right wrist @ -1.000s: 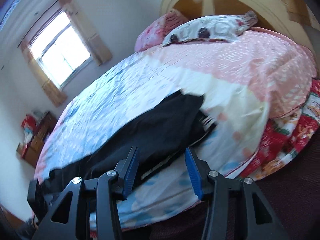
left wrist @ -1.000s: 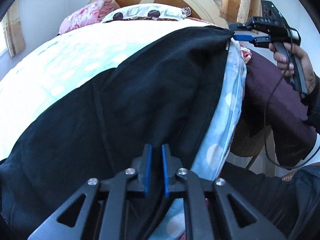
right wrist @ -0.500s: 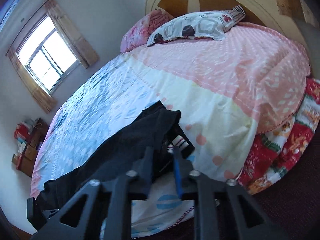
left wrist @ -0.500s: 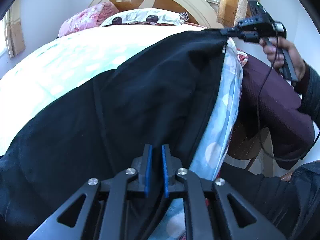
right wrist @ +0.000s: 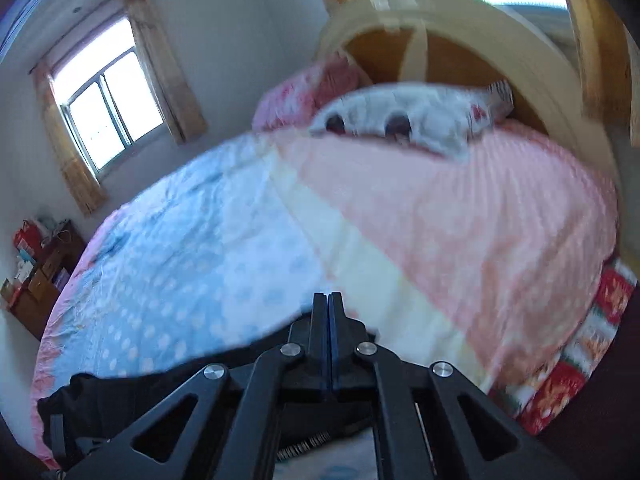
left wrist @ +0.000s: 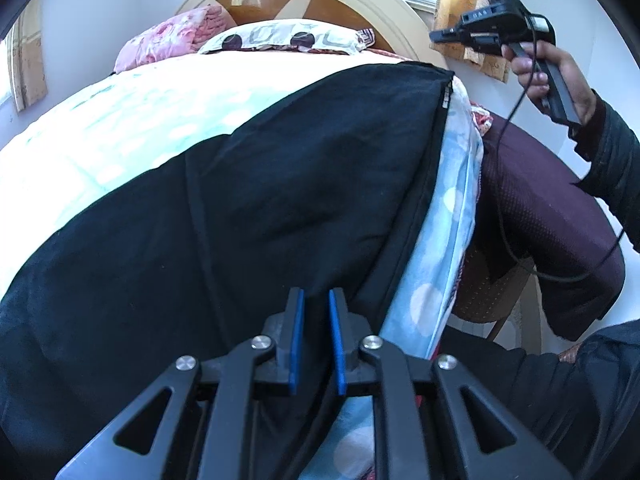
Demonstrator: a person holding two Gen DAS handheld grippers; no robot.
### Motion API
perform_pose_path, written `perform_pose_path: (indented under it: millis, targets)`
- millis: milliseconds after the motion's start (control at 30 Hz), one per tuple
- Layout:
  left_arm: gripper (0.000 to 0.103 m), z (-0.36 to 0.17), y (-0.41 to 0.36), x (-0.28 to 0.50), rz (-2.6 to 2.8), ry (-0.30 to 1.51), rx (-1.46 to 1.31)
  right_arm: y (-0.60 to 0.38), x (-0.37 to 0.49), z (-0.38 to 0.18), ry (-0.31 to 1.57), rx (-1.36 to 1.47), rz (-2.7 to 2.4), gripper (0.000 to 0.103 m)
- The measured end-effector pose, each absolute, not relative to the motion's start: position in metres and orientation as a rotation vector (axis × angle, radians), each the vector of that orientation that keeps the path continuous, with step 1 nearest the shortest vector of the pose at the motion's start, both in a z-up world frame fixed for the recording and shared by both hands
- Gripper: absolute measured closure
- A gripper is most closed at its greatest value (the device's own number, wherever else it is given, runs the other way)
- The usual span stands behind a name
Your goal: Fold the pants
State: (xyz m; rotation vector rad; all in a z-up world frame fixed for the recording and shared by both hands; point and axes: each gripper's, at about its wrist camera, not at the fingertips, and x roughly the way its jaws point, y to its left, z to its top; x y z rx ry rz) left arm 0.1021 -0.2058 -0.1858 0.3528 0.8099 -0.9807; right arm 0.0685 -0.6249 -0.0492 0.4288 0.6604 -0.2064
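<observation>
Right gripper (right wrist: 329,300): jaws just closed, pads pressed together, no cloth visibly between; lifted off pants (left wrist: 248,216) corner. Left gripper (left wrist: 316,304): narrow gap, just widening, cloth grip unclear. Pants flat on bed (right wrist: 440,208), 6 o'clock edge. Fold not started.

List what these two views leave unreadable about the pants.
Left wrist view: the pants run off the left and bottom edges, so their ends are unseen.
Left wrist view: the label at the hem is too small to read.
Right wrist view: the pants are mostly hidden behind the right tool, and the bed is motion-blurred.
</observation>
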Motion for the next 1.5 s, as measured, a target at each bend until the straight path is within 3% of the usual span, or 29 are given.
perform_pose_path:
  millis: [33, 100, 167, 233, 267, 300, 433, 500, 633, 833, 1033, 1100, 1333, 1500]
  targets:
    - [0.084, -0.186, -0.207, 0.099, -0.983, 0.798, 0.377, -0.627, 0.064, -0.055, 0.671, 0.463, -0.193, 0.101]
    - [0.068, -0.187, -0.212, 0.090, -0.998, 0.767, 0.435, -0.626, 0.056, -0.065, 0.685, 0.501, -0.171, 0.100]
    - [0.066, -0.188, -0.218, 0.081, -0.987, 0.725, 0.503, -0.619, 0.046, -0.075, 0.704, 0.542, -0.139, 0.093]
    - [0.066, -0.189, -0.222, 0.076, -0.970, 0.691, 0.552, -0.608, 0.042, -0.083, 0.720, 0.602, -0.059, 0.065]
    - [0.066, -0.189, -0.222, 0.076, -0.967, 0.688, 0.550, -0.601, 0.040, -0.086, 0.728, 0.635, -0.008, 0.044]
    - [0.065, -0.188, -0.220, 0.079, -0.966, 0.698, 0.530, -0.592, 0.036, -0.090, 0.722, 0.664, 0.048, 0.041]
    - [0.063, -0.183, -0.216, 0.083, -0.938, 0.712, 0.510, -0.546, 0.042, -0.103, 0.791, 0.622, 0.159, 0.041]
    - [0.049, -0.182, -0.213, 0.080, -0.900, 0.696, 0.535, -0.534, 0.050, -0.114, 0.845, 0.630, 0.158, 0.041]
    - [0.045, -0.185, -0.203, 0.083, -0.868, 0.705, 0.515, -0.528, 0.058, -0.129, 0.877, 0.670, 0.147, 0.046]
    - [0.045, -0.190, -0.200, 0.081, -0.859, 0.695, 0.497, -0.521, 0.063, -0.148, 0.891, 0.726, 0.132, 0.065]
    - [0.045, -0.189, -0.194, 0.082, -0.872, 0.703, 0.463, -0.501, 0.073, -0.154, 0.921, 0.693, 0.173, 0.092]
    - [0.047, -0.189, -0.192, 0.081, -0.877, 0.702, 0.470, -0.499, 0.071, -0.152, 0.915, 0.679, 0.184, 0.099]
    - [0.061, -0.184, -0.187, 0.080, -0.903, 0.728, 0.455, -0.502, 0.054, -0.131, 0.883, 0.676, 0.230, 0.099]
    - [0.072, -0.186, -0.186, 0.076, -0.927, 0.745, 0.460, -0.506, 0.050, -0.147, 0.926, 0.672, 0.192, 0.099]
